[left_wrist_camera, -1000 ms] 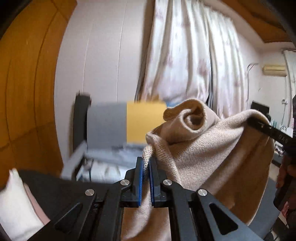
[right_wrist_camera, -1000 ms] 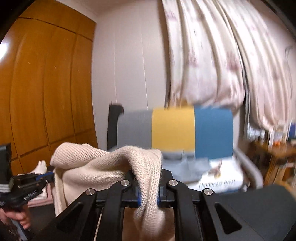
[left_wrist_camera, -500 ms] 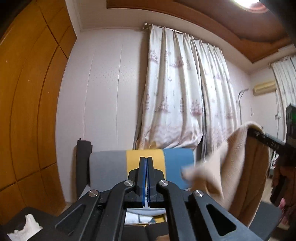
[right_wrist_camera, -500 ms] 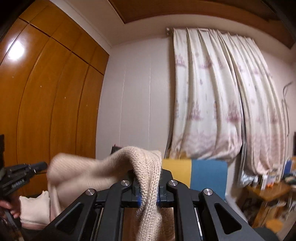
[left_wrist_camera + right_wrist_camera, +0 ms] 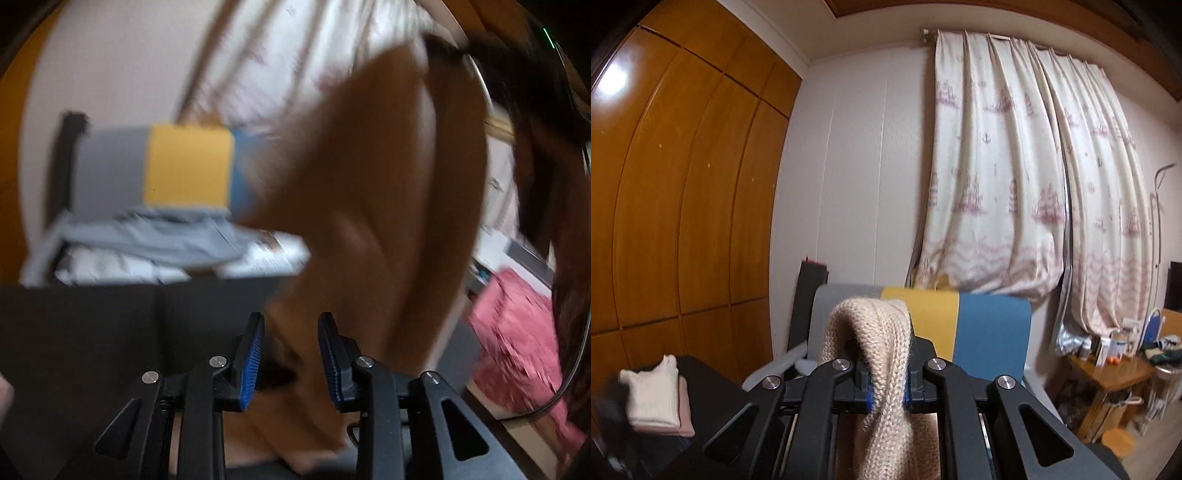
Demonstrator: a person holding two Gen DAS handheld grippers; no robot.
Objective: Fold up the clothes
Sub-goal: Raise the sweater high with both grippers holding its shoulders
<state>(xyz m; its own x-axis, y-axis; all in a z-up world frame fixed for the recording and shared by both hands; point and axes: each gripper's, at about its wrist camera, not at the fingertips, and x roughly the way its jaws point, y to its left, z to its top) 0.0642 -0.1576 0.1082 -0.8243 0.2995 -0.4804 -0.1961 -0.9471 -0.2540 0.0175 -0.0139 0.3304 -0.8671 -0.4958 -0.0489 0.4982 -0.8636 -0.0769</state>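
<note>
At six o'clock in the right wrist view, the right tool (image 5: 886, 393) is clamped tight on a thick ribbed fold of the beige knit sweater (image 5: 882, 354), which loops up over the pads and hangs below them. The left tool (image 5: 290, 354) has its jaws opening; the blurred tan cloth hangs just beyond and between the blue pads (image 5: 249, 363), but neither pad presses on it. A second ago that left tool was pinching the sweater's edge; half a second ago it stood shut on nothing, pointing higher at the curtain (image 5: 1015, 177). Now it tilts down toward the dark bench (image 5: 81, 332). From the left view the sweater hangs as a long smeared drape from one o'clock to six o'clock.
</note>
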